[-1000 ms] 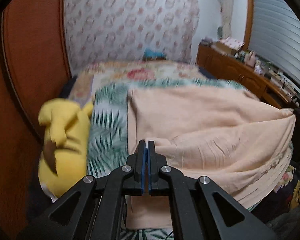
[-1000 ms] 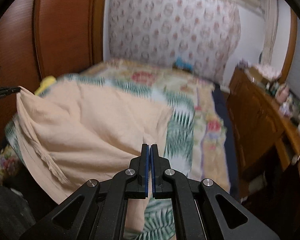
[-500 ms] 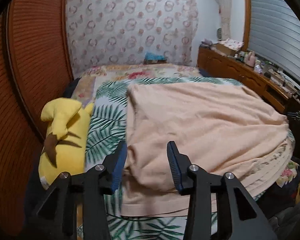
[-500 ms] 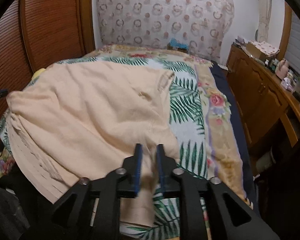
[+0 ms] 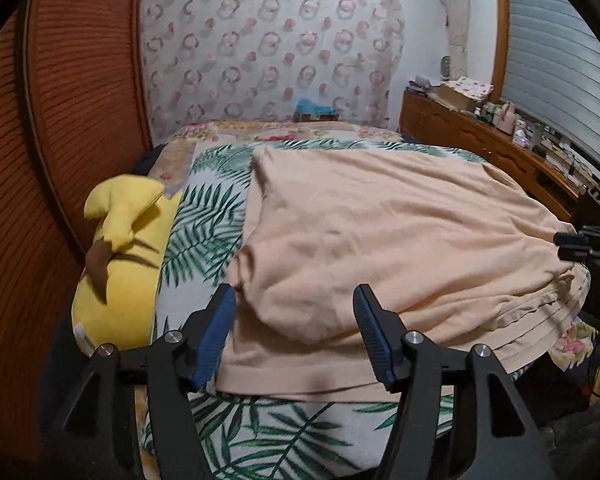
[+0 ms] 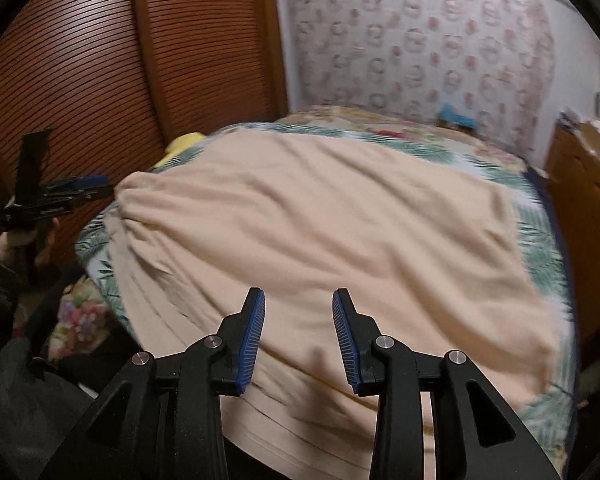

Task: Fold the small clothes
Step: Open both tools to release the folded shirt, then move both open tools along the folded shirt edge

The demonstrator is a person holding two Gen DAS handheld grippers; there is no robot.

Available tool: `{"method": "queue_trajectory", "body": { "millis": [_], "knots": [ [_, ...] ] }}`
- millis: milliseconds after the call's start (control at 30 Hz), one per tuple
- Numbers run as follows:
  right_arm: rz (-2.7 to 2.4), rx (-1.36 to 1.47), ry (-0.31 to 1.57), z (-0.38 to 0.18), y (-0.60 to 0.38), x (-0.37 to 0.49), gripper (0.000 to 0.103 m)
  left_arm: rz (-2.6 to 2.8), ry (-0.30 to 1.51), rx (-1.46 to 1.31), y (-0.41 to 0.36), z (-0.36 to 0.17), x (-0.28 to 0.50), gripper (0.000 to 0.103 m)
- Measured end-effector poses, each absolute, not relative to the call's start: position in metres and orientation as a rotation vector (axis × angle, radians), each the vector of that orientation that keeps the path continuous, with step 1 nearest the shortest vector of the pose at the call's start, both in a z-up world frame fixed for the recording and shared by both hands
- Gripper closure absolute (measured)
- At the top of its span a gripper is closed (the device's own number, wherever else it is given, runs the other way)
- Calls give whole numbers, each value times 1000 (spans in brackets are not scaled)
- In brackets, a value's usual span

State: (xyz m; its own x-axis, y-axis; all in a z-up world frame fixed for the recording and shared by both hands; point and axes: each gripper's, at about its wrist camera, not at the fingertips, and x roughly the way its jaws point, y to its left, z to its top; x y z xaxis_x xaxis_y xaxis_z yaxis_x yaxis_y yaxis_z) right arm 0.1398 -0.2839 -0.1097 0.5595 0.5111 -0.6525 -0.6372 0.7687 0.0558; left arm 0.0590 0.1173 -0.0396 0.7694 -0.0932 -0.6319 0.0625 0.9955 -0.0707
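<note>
1. On the bed [image 5: 204, 216] in front of you lies the peach garment [image 5: 380, 240], a soft, matte knit spread wide over the palm-leaf bedspread, folded back on itself at its near-left corner, with its layered hem stepping down over the near edge.
2. Your left gripper [image 5: 294, 330] hangs over that folded corner; its jaws are opening, the ribbed blue pads [image 5: 214, 334] stand clear of the cloth and pinch nothing.
3. Your right gripper [image 6: 298, 334] hovers above the garment's near part; its jaws are opening too, with peach fabric seen between the pads but not pressed by them.
4. No brand, label or readable writing shows on the garment or on either tool; small pale lettering on the left tool's body in the right wrist view is too blurred to read.
5. Both tools are black, angular plastic with round silver screw heads [image 6: 382, 342] at the joints.
6. Just left of the garment, a plump yellow plush toy [image 5: 120, 264] with a brown-tipped ear lies along the bed's edge, against the ribbed reddish-brown wooden panels [image 6: 80, 80].
7. Beyond the bed hangs a pale cloth printed with pink rings [image 5: 268, 48]; a wooden dresser [image 5: 480, 140] crowded with small items runs along the right.
</note>
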Motion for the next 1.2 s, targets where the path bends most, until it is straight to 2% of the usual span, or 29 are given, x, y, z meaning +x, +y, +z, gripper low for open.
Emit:
{"method": "queue_trajectory", "body": {
  "millis": [267, 333, 633, 700, 767, 833, 1200],
  "knots": [
    [884, -204, 726, -144, -206, 155, 67, -46, 694, -75, 131, -50, 49, 41],
    [923, -217, 738, -150, -187, 157, 71, -43, 692, -79, 132, -51, 47, 41],
    [913, -340, 765, -178, -145, 175, 74, -41, 699, -103, 139, -57, 43, 41],
    [898, -343, 767, -180, -141, 180, 81, -42, 701, -103, 138, -58, 44, 41],
    [877, -355, 759, -183, -136, 184, 93, -43, 703, -102, 138, -59, 44, 41],
    [874, -356, 756, -185, -133, 188, 96, -36, 704, -103, 138, -59, 44, 41],
    [1029, -284, 754, -170, -119, 159, 96, -1, 696, -132, 147, -57, 51, 41]
  ]
}}
